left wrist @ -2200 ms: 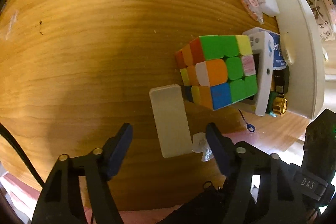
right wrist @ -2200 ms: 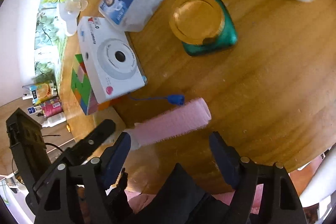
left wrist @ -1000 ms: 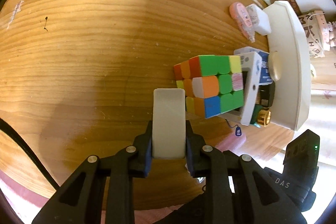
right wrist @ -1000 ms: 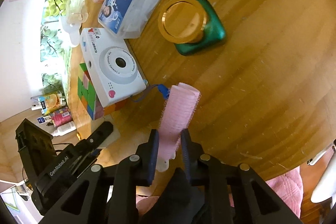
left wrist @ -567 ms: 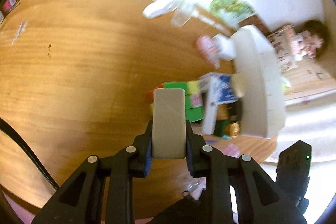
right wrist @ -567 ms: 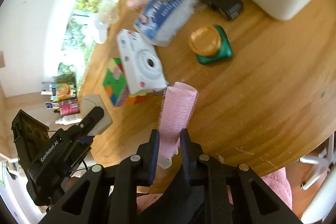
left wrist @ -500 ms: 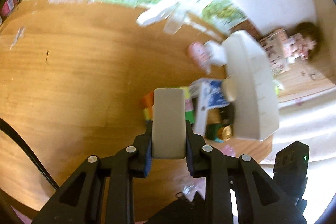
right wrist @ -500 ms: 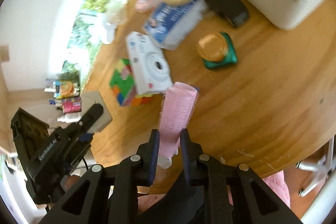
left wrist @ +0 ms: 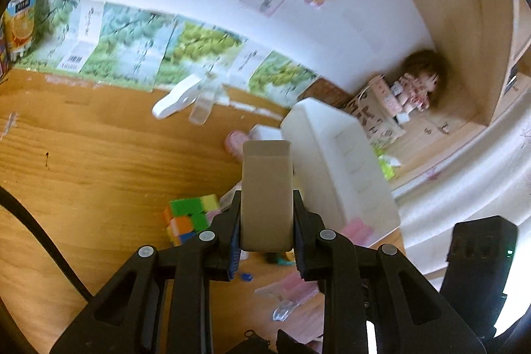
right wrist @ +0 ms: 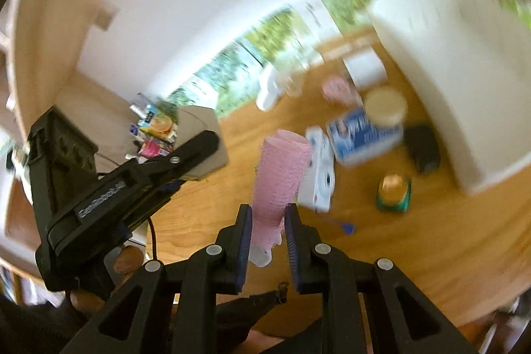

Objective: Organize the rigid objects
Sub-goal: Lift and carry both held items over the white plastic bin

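1. Leftmost in the left wrist view, a juice carton stands at the desk edge against the white wall, with a row of grape posters running along the wall's foot.
2. Next, a white clip-like thing and a clear plastic piece lie near the posters, blurred.
3. Further right, a colour puzzle cube sits on the wood, just left of the left tongs.
4. Those left tongs are clamped on a flat beige rectangular block, which stands up from between them, held off the desk.
5. Right of the block, a white storage bin rests on the desk; beyond it a doll sits in the corner.
6. Over in the right wrist view, the left tongs with the block show at the left, raised above the desk.
7. At centre, the right tongs are clamped on the lower end of a pink hair roller, which points up and away, clear of the desk.
8. Behind the roller lies a white toy camera, then a blue-and-white packet with a round beige lid at its far end.
9. Further right are a green bottle with a gold cap, a black adapter, and the white bin.
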Motion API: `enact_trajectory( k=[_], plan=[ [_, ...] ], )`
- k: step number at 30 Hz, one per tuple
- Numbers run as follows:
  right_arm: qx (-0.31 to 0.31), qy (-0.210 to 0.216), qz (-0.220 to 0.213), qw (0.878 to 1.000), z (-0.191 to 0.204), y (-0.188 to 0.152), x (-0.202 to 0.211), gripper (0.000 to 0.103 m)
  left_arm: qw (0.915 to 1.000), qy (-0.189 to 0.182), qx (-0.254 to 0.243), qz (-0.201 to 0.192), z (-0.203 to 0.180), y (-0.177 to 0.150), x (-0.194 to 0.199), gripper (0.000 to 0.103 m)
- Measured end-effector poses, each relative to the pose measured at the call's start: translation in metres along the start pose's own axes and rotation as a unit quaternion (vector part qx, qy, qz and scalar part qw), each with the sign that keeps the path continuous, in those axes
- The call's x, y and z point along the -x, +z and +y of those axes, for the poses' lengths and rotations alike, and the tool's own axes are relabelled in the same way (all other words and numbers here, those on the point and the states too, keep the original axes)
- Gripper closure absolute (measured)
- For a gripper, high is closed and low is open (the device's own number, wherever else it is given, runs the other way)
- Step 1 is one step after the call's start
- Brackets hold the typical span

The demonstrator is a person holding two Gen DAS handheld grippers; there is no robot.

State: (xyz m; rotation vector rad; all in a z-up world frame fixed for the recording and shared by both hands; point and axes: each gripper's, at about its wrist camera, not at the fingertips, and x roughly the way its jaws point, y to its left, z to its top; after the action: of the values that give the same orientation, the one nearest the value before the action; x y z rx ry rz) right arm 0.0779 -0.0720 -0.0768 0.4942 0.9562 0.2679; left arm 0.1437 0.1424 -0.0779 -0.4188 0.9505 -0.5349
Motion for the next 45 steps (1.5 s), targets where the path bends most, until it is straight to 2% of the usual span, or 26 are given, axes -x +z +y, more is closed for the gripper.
enact_trajectory(
  k=[5,13,27,35,45],
  plan=[
    [0.061,-0.008,-0.039,0.997,-0.001,0.010,0.024,0.083,0.9993,0.003,-0.020,-0.032,-0.027,-0.004,0.002,0.076],
    [0.115,-0.014,-0.062,0.991,-0.022,0.027,0.049,0.083,0.9940,0.028,-0.046,-0.095,-0.075,-0.009,0.002,0.076],
    [0.177,-0.041,-0.095,0.979,-0.076,0.057,0.092,0.083,0.9848,0.051,-0.068,-0.151,-0.144,-0.029,-0.024,0.076],
    [0.195,-0.060,-0.088,0.975,-0.107,0.067,0.106,0.083,0.9838,0.043,-0.075,-0.157,-0.175,-0.040,-0.048,0.076],
    [0.204,-0.112,-0.073,0.970,-0.142,0.081,0.114,0.082,0.9873,-0.001,-0.094,-0.129,-0.204,-0.049,-0.088,0.076]
  ],
)
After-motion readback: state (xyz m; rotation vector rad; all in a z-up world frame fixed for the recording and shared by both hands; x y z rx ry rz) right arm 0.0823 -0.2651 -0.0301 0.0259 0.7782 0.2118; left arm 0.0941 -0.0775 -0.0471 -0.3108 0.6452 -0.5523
